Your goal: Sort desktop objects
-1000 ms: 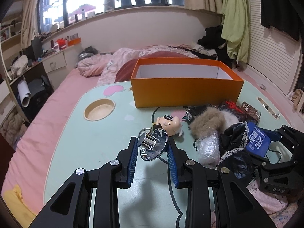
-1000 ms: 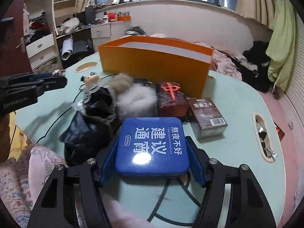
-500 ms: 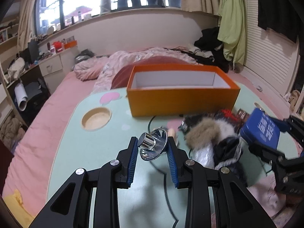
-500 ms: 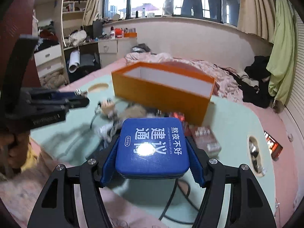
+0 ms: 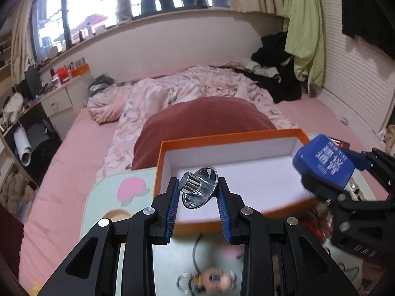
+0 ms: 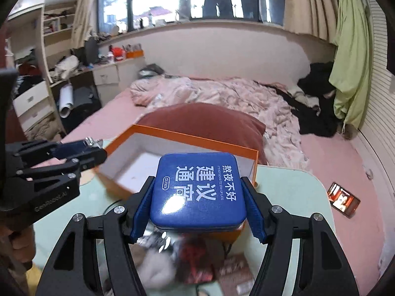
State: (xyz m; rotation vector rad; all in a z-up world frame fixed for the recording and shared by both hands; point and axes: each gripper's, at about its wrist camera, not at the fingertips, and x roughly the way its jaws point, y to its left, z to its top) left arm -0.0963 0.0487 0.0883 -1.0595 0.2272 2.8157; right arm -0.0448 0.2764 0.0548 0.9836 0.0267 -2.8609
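- The left tongs pinch a shiny chrome funnel-shaped piece between their blue pads; it is tilted, with its ribbed stub pointing up and to the left.
- Just beyond the left tongs' tips, and below them, lies the open orange box with its white inside, so the chrome piece hangs over the box's near left part.
- The right tongs are clamped on a blue tin with white Chinese lettering, one blue pad on each side of it, the lid facing up.
- In the right wrist view the orange box sits just ahead of and under the tin; the tin's far edge overlaps the box's near rim.
- From the left wrist camera the blue tin appears to the right of the left tongs, over the box's right end.
- Below and behind the left tongs, on the pale green tabletop, lies a blurred small doll figure on a ring.
- Under the right tongs the tabletop carries a blurred heap: something white and fluffy, a red-and-black packet and a brown carton.
- To the right of the right tongs, a phone lies on the pink bed.
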